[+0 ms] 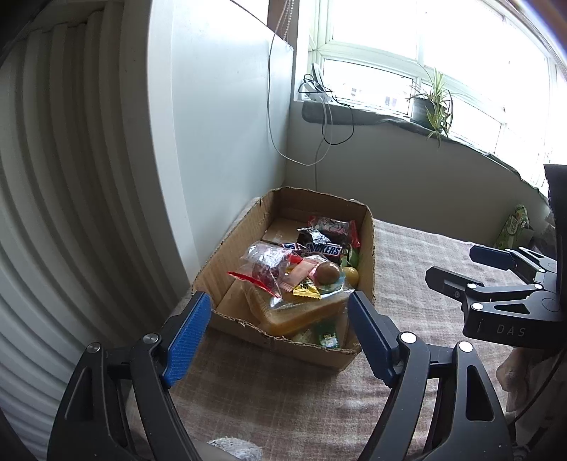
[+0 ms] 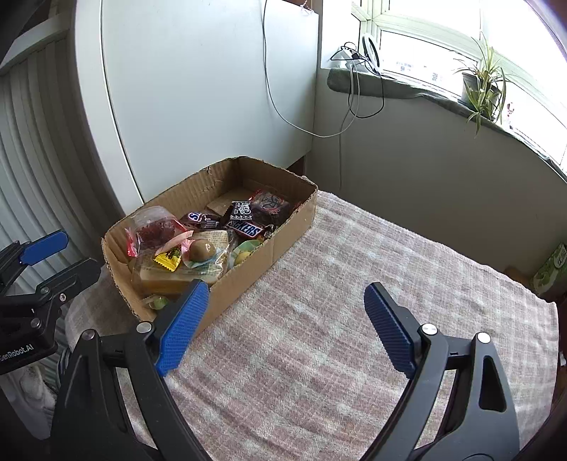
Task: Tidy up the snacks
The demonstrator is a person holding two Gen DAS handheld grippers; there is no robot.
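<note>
Lower layer of snacks in cardboard box hidden under the top wrappers; contents there could not be identified. Left gripper's blue pads covered the box's near corners. Green carton cut off by right edge; its print too small to read. Window panes overexposed.

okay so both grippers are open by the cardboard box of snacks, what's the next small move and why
Probably ease the left gripper forward and down over the box's near end. The cardboard box holds all the snacks in a loose heap, the cloth beside it lies bare, and both grippers are empty with jaws wide. The left one already frames the box, while the right gripper sits off to the side.
</note>
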